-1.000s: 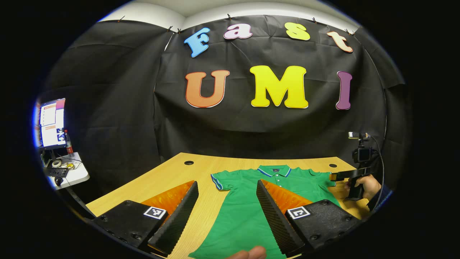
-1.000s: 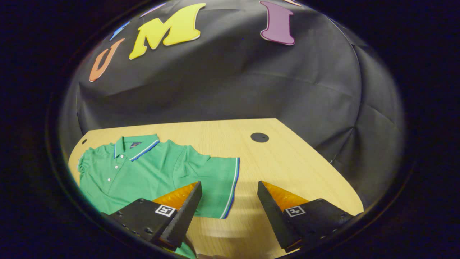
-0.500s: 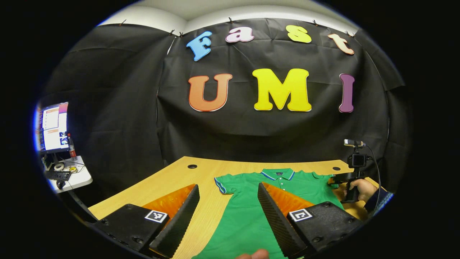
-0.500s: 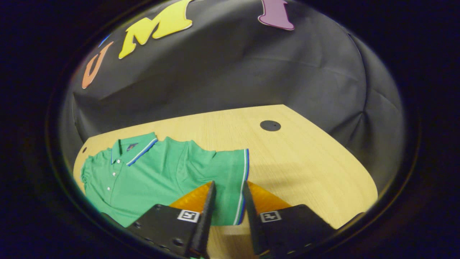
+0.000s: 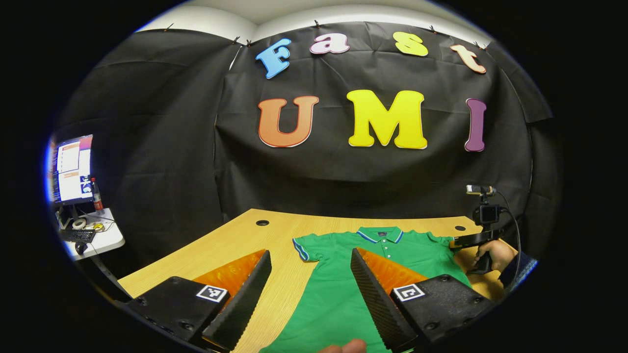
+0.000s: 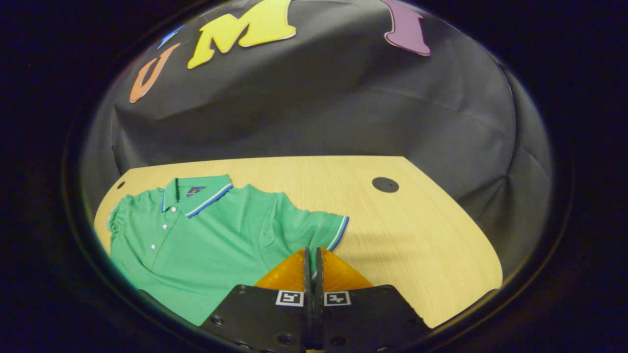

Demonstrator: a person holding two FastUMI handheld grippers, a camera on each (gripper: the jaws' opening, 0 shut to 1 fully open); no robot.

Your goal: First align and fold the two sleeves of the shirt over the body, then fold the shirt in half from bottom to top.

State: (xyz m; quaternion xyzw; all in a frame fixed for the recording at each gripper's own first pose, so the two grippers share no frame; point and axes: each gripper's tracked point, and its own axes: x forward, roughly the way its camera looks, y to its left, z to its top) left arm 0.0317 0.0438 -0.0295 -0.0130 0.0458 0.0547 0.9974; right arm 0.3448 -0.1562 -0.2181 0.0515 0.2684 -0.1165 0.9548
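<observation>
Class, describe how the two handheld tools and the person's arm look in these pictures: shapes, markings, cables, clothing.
The left tool has two wedge-shaped fingers with ridged inner faces on black blocks, each block bearing a square black-and-white marker and screws. The right tool has the same markers and blocks. In the left gripper view the right tool carries a small camera on top with a black cable looping down; the hand on its handle emerges from a dark blue sleeve.

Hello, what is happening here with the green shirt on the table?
A person is starting to fold a green polo shirt lying flat on a wooden table. The right gripper is shut on the edge of one sleeve. The left gripper hangs open above the shirt's body. No fold is made yet.
</observation>
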